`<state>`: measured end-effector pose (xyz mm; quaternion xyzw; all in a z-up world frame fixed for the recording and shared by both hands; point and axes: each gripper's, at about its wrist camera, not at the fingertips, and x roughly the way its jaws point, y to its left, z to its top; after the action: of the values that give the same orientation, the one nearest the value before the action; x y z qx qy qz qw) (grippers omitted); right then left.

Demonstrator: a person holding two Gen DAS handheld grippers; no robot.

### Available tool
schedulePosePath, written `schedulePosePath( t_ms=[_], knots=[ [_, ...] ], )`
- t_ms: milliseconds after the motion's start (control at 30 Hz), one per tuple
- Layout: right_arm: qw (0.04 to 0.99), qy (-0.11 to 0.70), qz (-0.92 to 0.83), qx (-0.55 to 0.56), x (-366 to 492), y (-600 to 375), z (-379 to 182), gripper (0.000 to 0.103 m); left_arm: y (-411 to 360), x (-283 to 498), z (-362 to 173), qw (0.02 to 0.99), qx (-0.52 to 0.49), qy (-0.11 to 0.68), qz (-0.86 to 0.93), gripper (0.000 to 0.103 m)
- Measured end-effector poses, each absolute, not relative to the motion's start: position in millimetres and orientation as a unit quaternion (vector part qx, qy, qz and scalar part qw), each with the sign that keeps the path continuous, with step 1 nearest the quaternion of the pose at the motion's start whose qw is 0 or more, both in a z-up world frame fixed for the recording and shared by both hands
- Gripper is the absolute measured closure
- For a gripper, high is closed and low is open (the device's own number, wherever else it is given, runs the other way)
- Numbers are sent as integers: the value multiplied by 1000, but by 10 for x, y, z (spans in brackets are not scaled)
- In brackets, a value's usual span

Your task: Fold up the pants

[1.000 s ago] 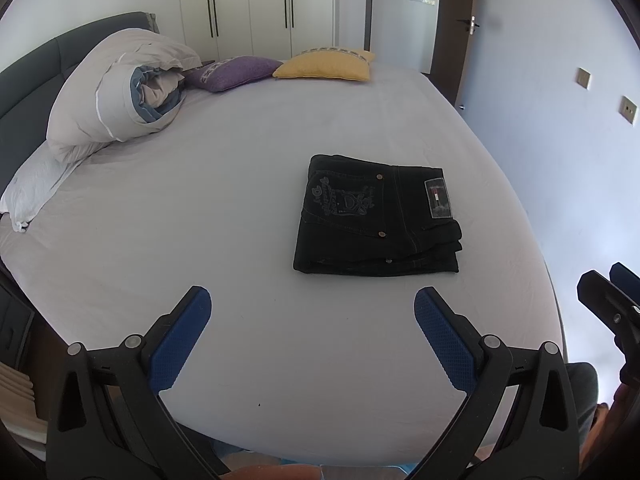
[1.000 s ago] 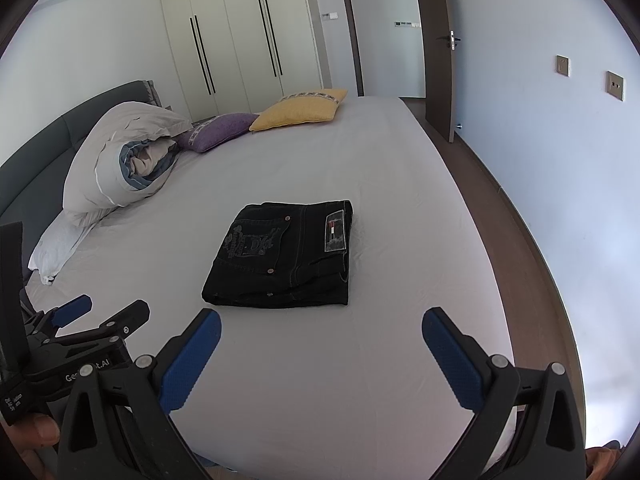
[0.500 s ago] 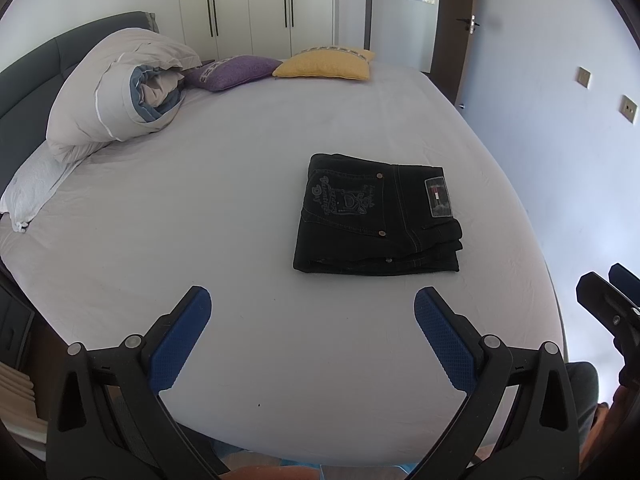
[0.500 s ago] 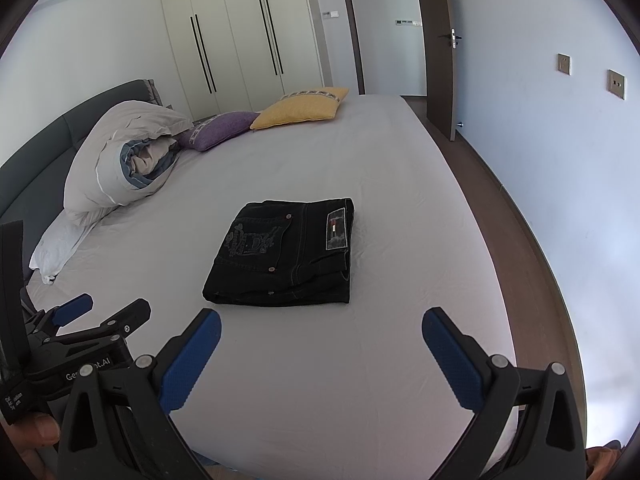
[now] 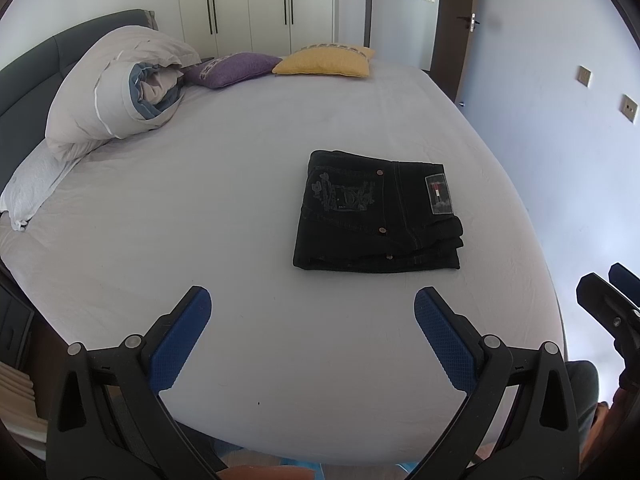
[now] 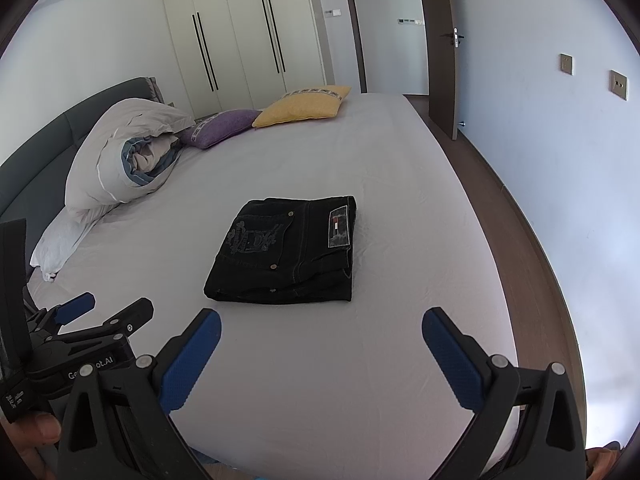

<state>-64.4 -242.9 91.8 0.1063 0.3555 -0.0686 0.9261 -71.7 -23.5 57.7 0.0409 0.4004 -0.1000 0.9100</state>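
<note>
Black pants [image 5: 376,212] lie folded into a compact rectangle on the white bed sheet [image 5: 200,200], back pocket and label patch facing up. They also show in the right wrist view [image 6: 286,252]. My left gripper [image 5: 312,308] is open and empty, held above the bed's near edge, short of the pants. My right gripper [image 6: 320,328] is open and empty, also near the bed's front edge, short of the pants. The left gripper also shows at the lower left of the right wrist view [image 6: 104,312].
A rolled duvet [image 5: 116,92] and a white pillow [image 5: 32,180] lie at the left by the headboard. A purple cushion [image 5: 232,68] and a yellow cushion [image 5: 324,62] lie at the far end. Wardrobe doors [image 6: 240,40] and a wall [image 6: 560,120] border the bed.
</note>
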Motion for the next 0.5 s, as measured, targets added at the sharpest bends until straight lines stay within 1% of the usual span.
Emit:
schedulePosePath(
  t_ms=[500],
  knots=[
    [925, 357, -70, 108, -652, -2425, 915, 0, -215, -683, 522, 905, 40, 410, -102, 0]
  ],
)
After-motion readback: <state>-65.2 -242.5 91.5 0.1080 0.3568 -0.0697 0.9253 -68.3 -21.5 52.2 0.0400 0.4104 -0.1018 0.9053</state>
